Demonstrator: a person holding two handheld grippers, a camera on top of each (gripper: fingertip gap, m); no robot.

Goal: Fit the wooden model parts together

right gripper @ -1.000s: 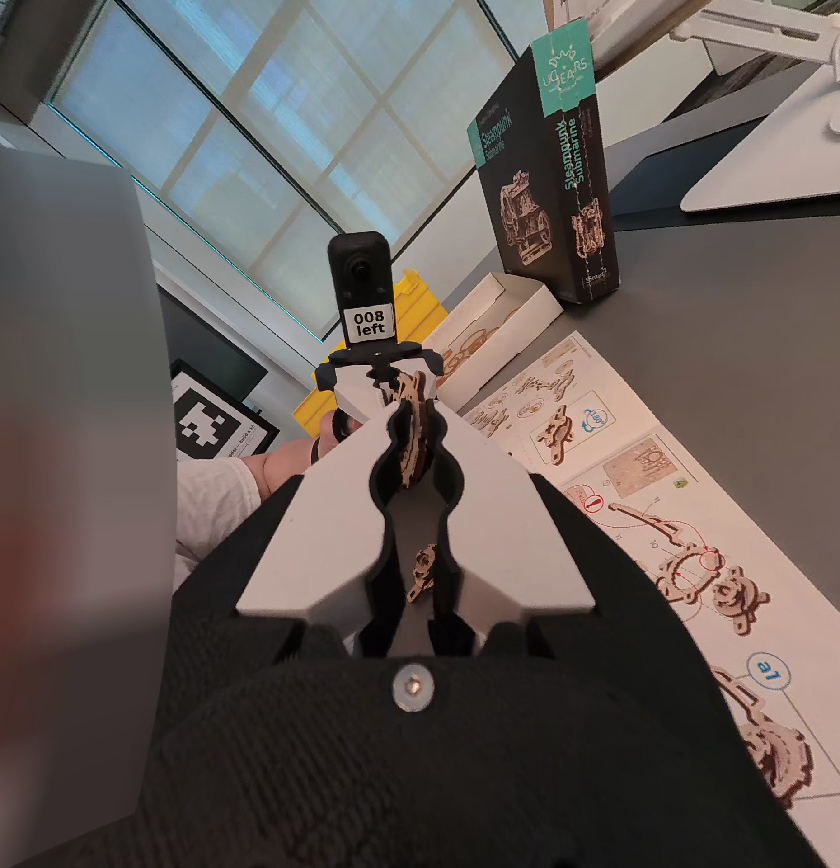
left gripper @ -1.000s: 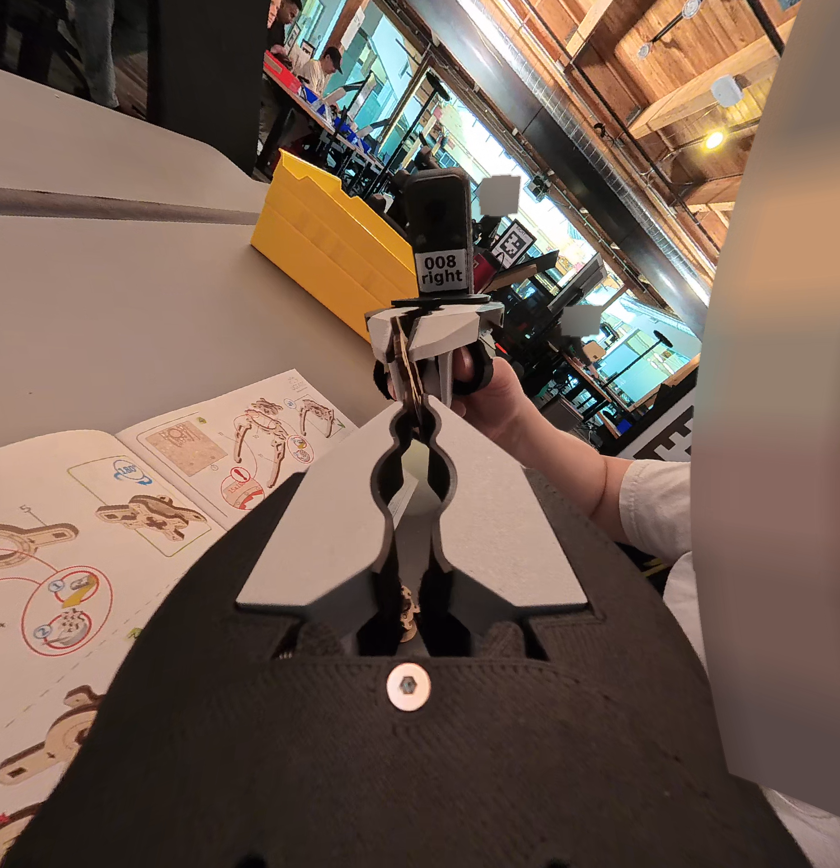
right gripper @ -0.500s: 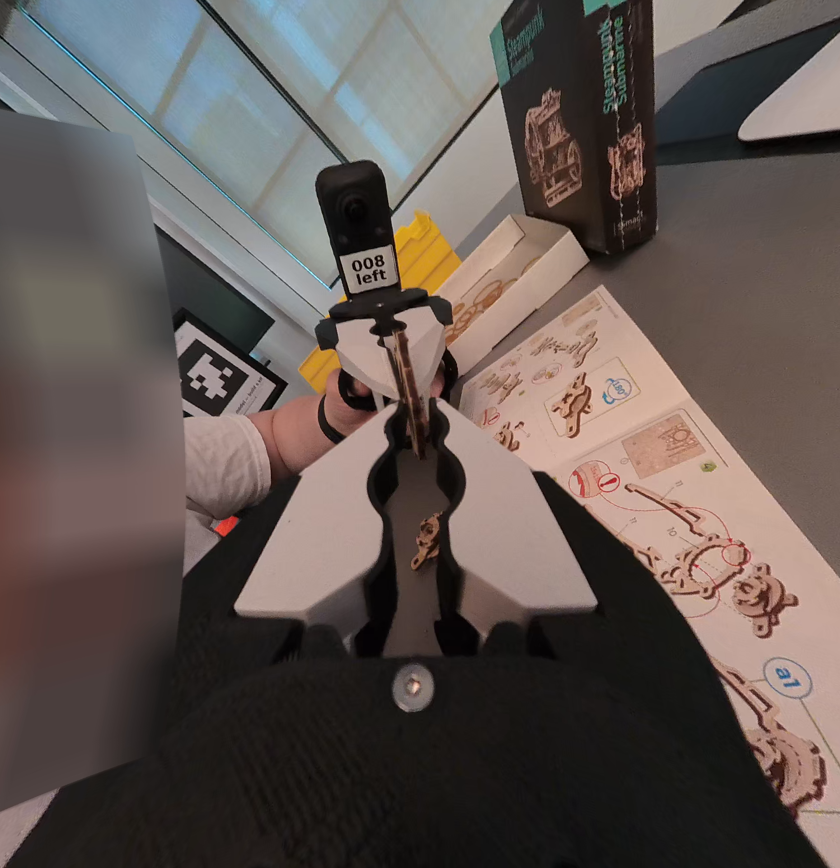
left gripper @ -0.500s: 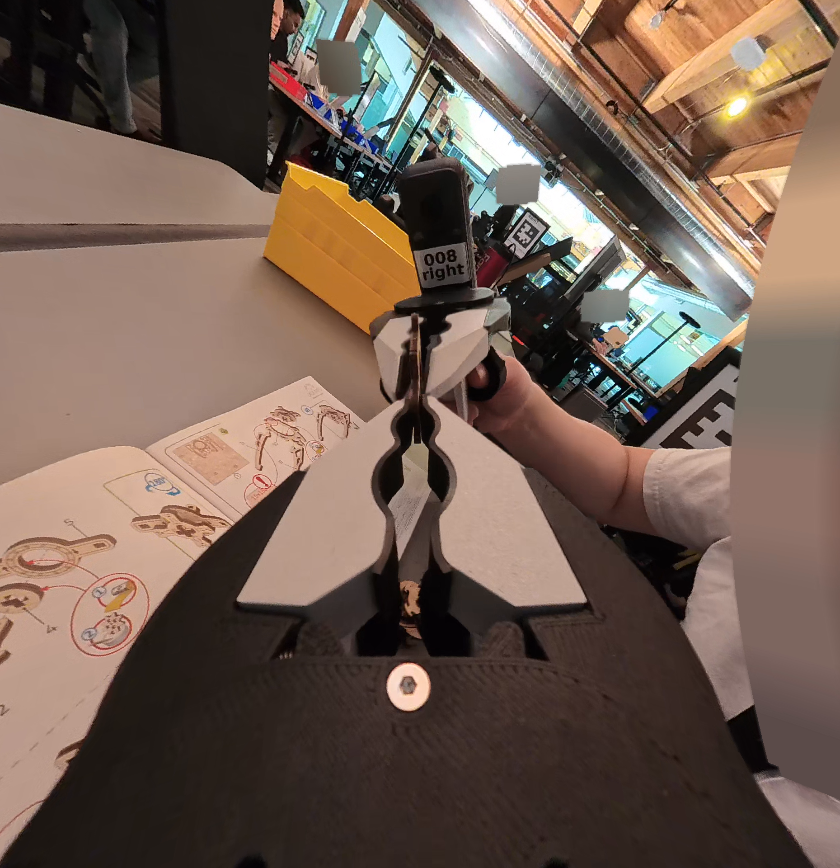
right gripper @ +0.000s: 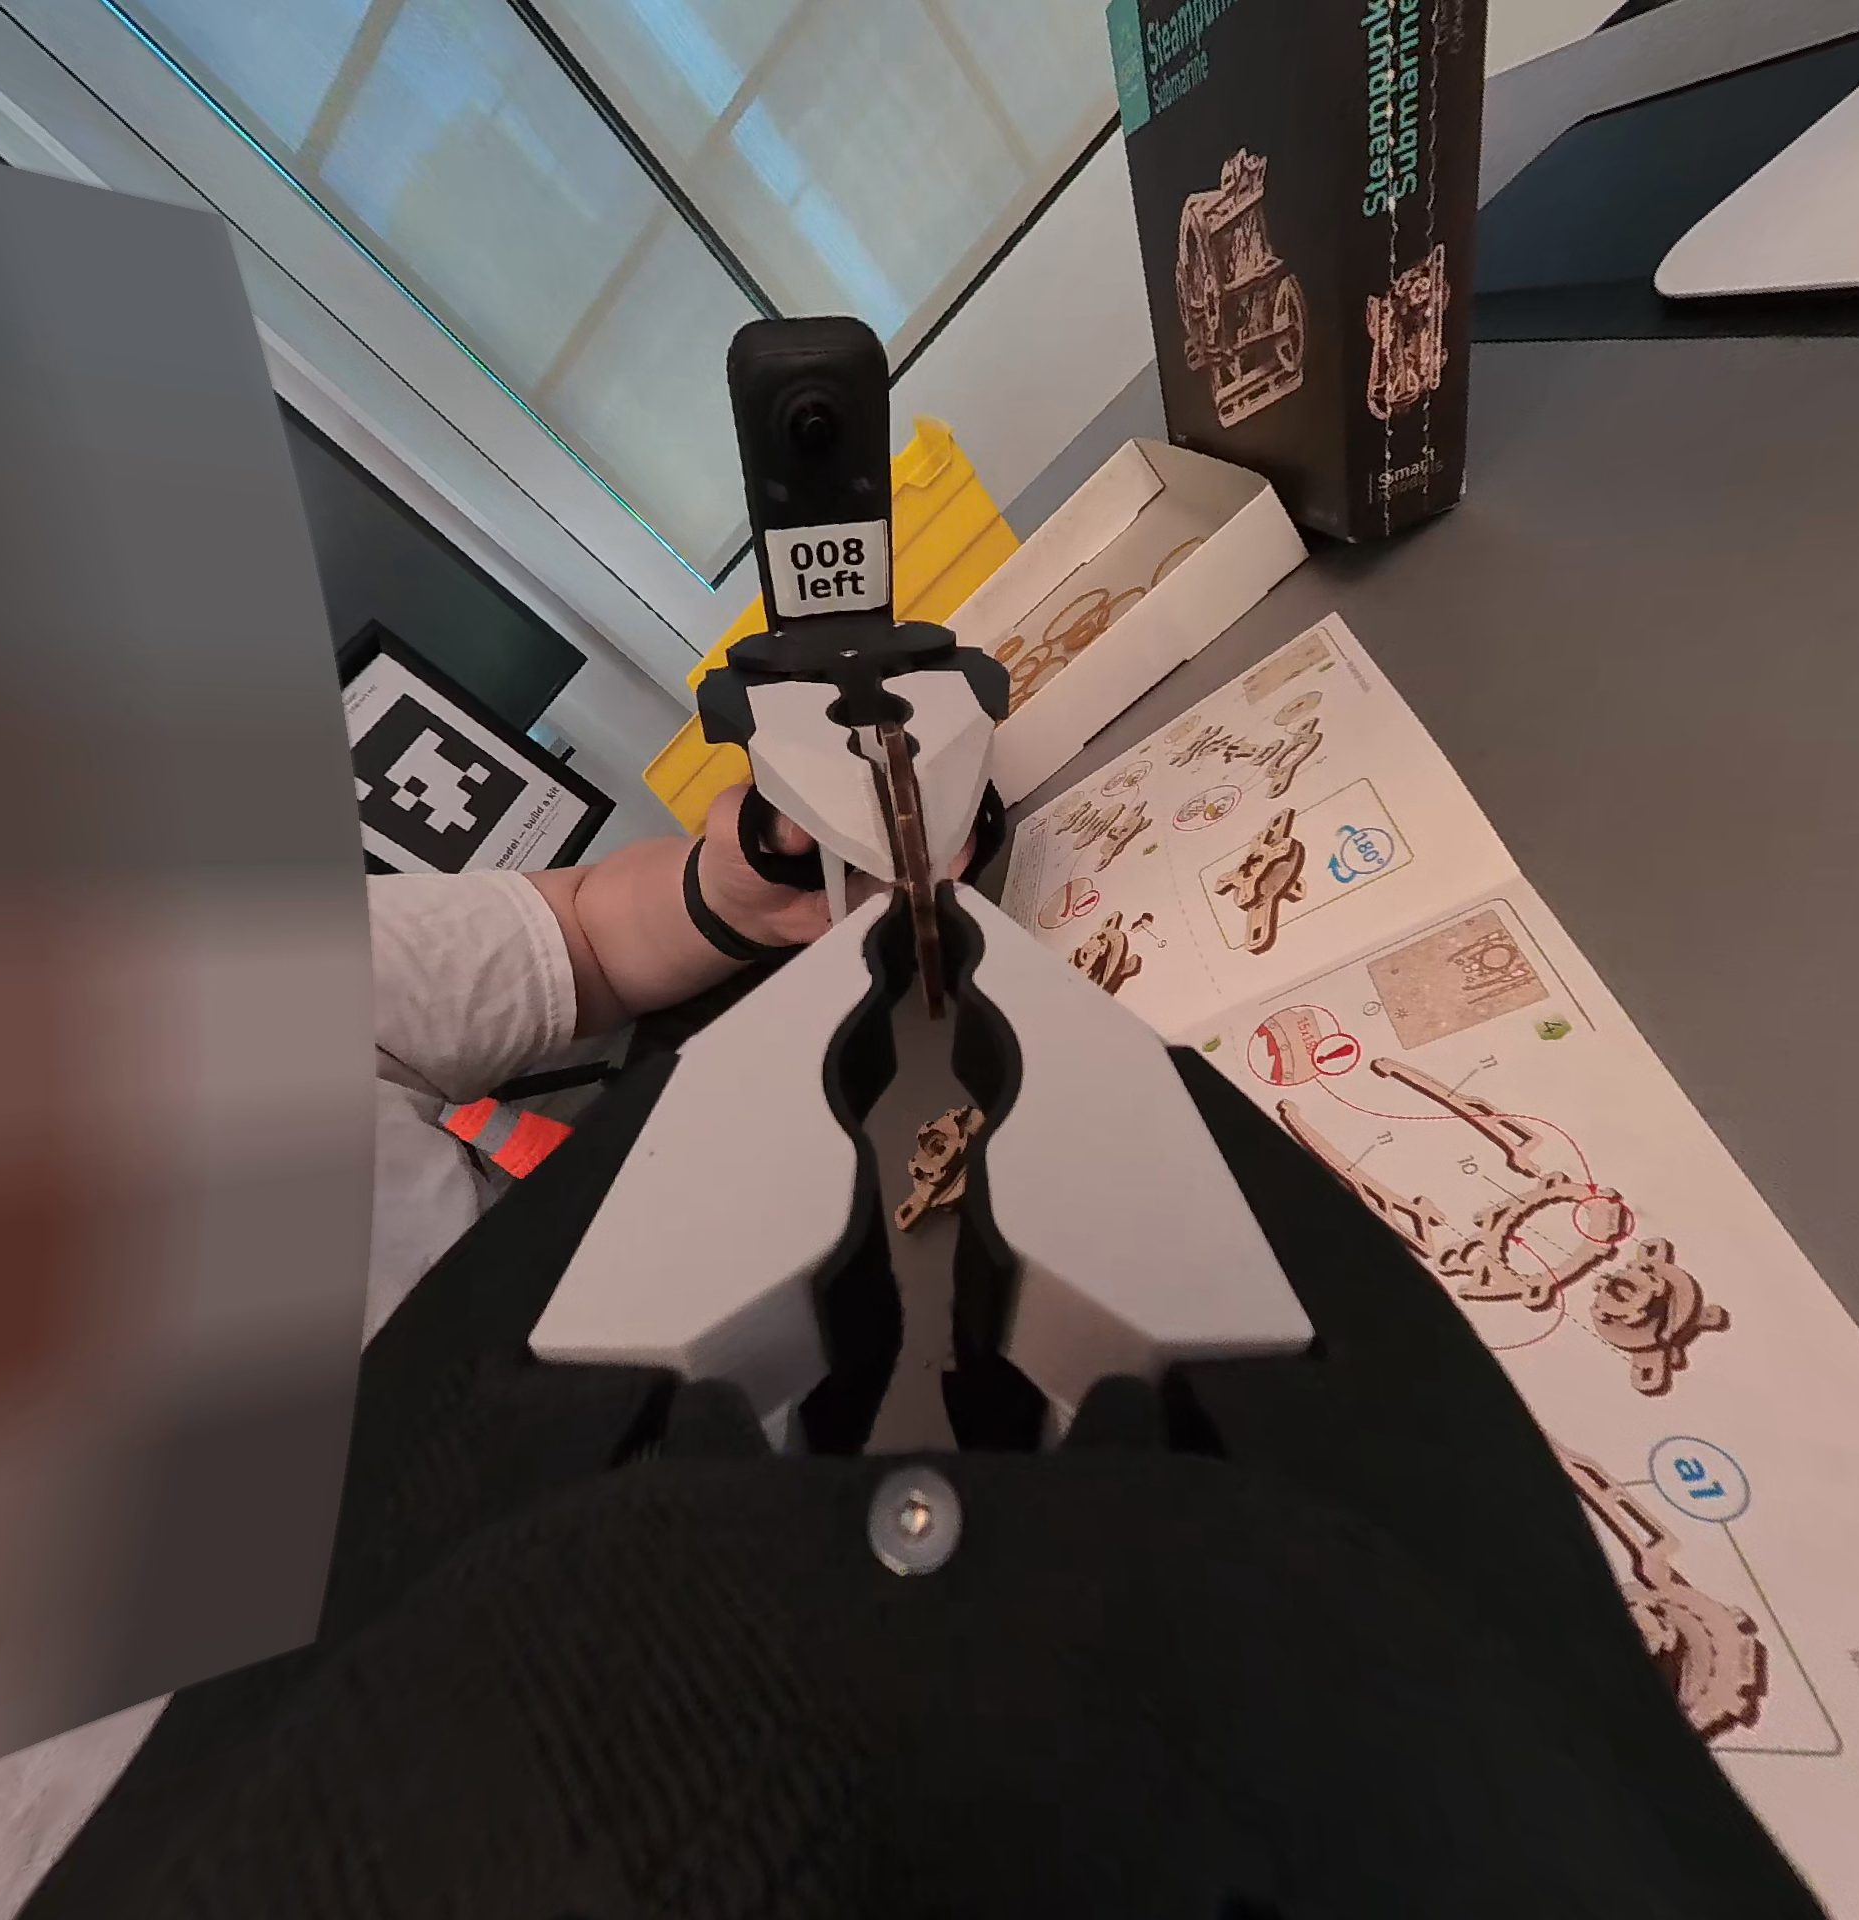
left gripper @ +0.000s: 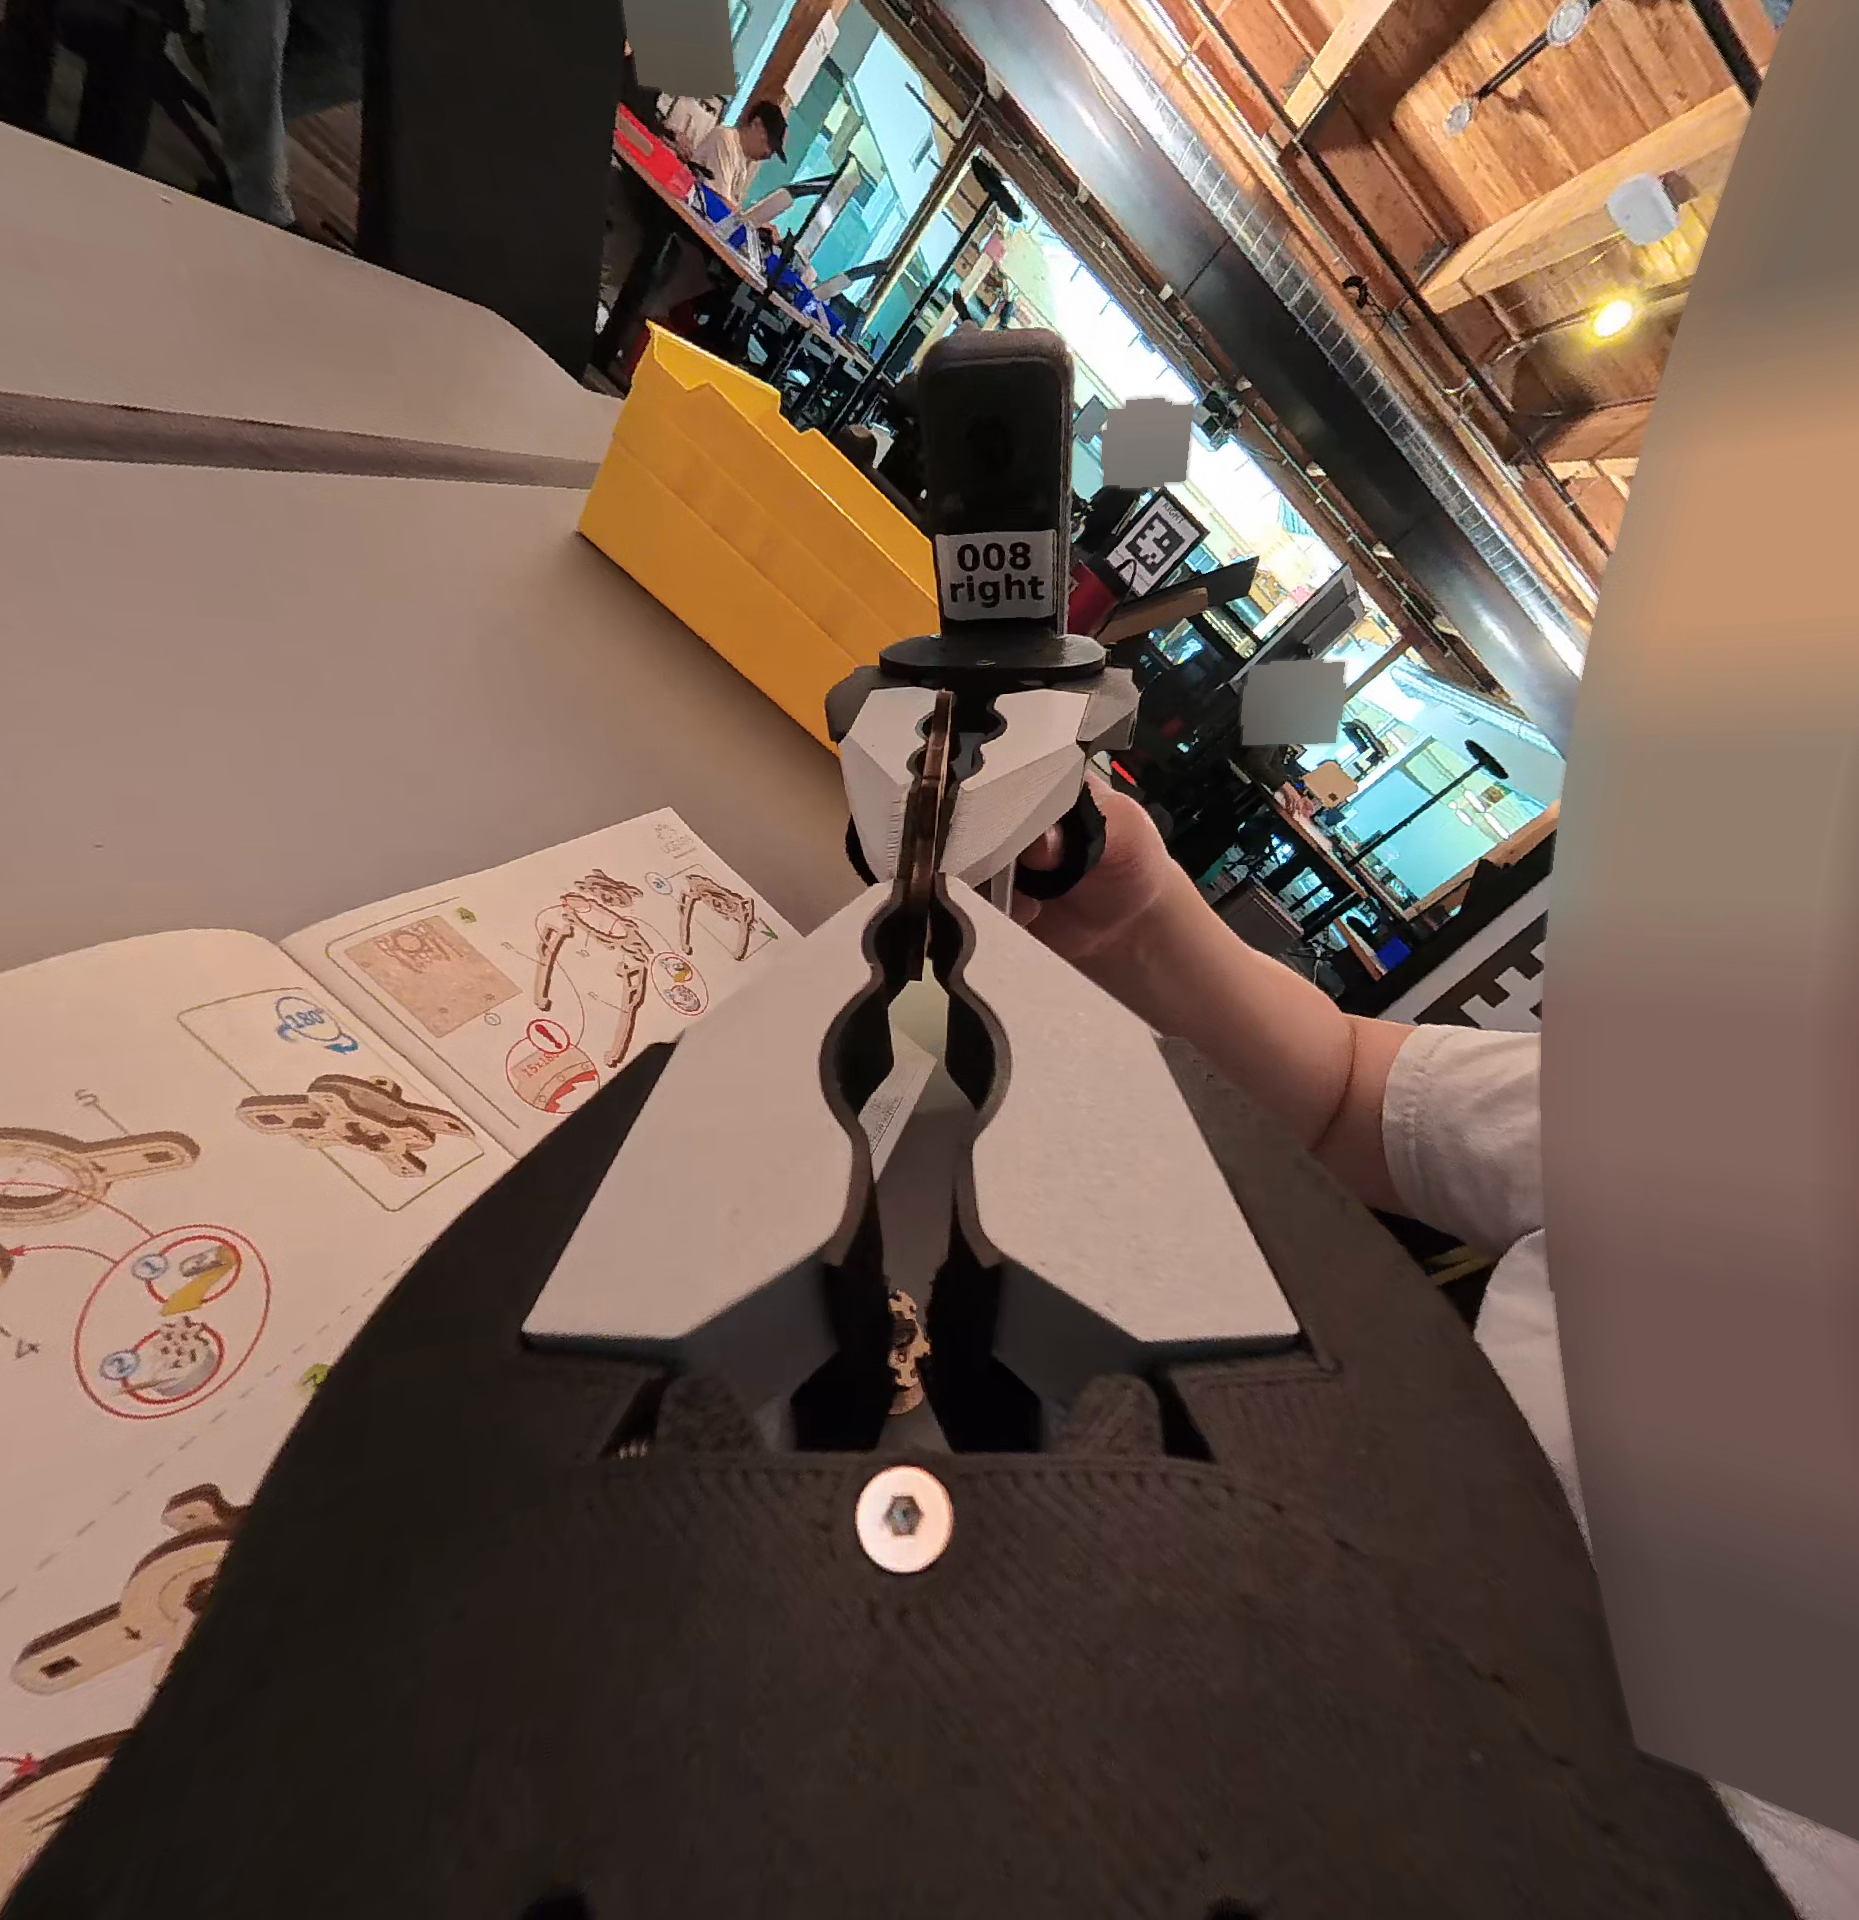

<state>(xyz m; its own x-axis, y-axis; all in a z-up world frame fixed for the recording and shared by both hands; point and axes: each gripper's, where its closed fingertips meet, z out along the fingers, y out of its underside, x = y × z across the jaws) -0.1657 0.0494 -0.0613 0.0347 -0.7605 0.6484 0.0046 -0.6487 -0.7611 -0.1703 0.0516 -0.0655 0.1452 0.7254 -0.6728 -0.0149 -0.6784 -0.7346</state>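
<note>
My left gripper [left gripper: 917,920] and right gripper [right gripper: 914,914] face each other tip to tip above the table. Both are shut on thin flat wooden model parts [left gripper: 925,810] seen edge-on between them; I cannot tell whether they are one piece or two joined. In the right wrist view the wood [right gripper: 904,800] runs from the left gripper [right gripper: 889,868] into my right jaws. The right gripper [left gripper: 940,862] shows straight ahead in the left wrist view. A small loose wooden part [right gripper: 940,1164] lies on the table below.
An open instruction booklet [right gripper: 1424,1039] lies on the grey table, also in the left wrist view [left gripper: 281,1091]. A yellow bin [left gripper: 748,561], a white open box with wooden rings [right gripper: 1143,582] and an upright black kit box [right gripper: 1309,260] stand beyond. My left and right fingertips are right by each other.
The wooden part has turned from partly face-on to edge-on. Both grippers stay shut and tip to tip, and the views have swung slightly.
</note>
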